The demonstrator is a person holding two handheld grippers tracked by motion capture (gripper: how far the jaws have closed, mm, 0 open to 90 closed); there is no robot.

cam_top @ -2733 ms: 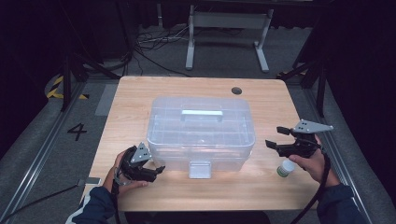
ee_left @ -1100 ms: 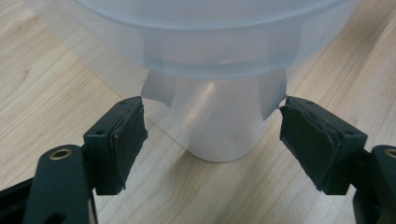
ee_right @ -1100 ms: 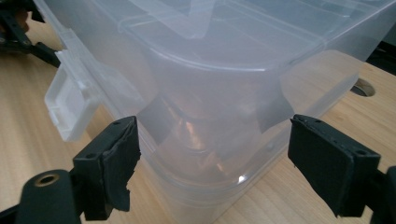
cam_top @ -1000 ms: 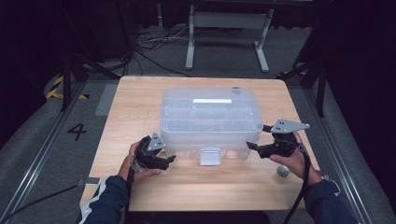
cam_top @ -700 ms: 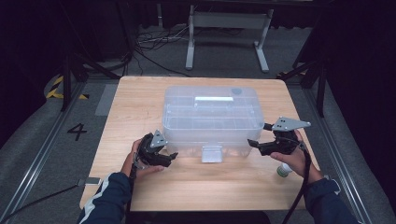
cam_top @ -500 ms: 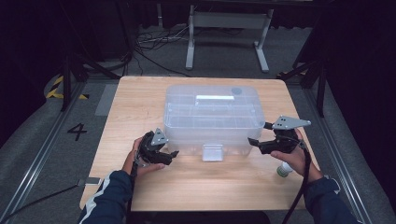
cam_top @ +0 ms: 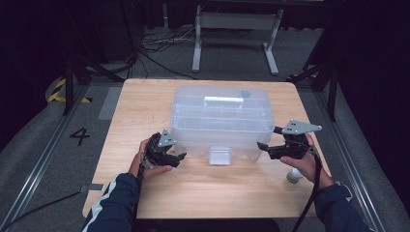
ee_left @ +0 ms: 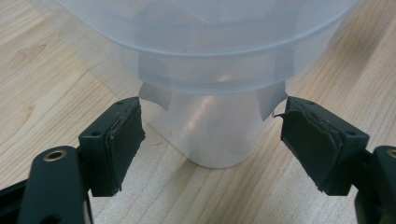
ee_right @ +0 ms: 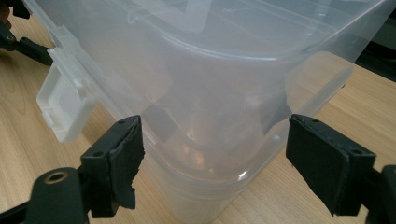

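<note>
Centrally: clear plastic storage box [cam_top: 221,121] with lid on, sitting on the wooden table [cam_top: 145,106], slightly toward the far half, near long side facing the person. Front latch [cam_top: 220,155] hanging down at the middle of the near wall, looking unfastened rather than snapped up, though hard telling for certain through the clear plastic. Left gripper [cam_top: 170,157] hovering at the near left corner, jaws spread wide either side of the rounded corner [ee_left: 212,135], not touching, gripping nothing. Right gripper [cam_top: 270,149] sitting likewise at the near right corner, jaws released and standing apart around the corner wall [ee_right: 215,154], no contact showing. Risks, judged from here: pads closing on a curved, slick, thin wall and slipping off; pressing unevenly from one side and skewing or sliding the box across the table; lifting by the corners with the latch undone and popping the lid loose. Small white-and-green bottle [cam_top: 292,175] lying just beside the right hand [cam_top: 303,164], close enough for getting knocked off the near right edge during any pull-back.
</note>
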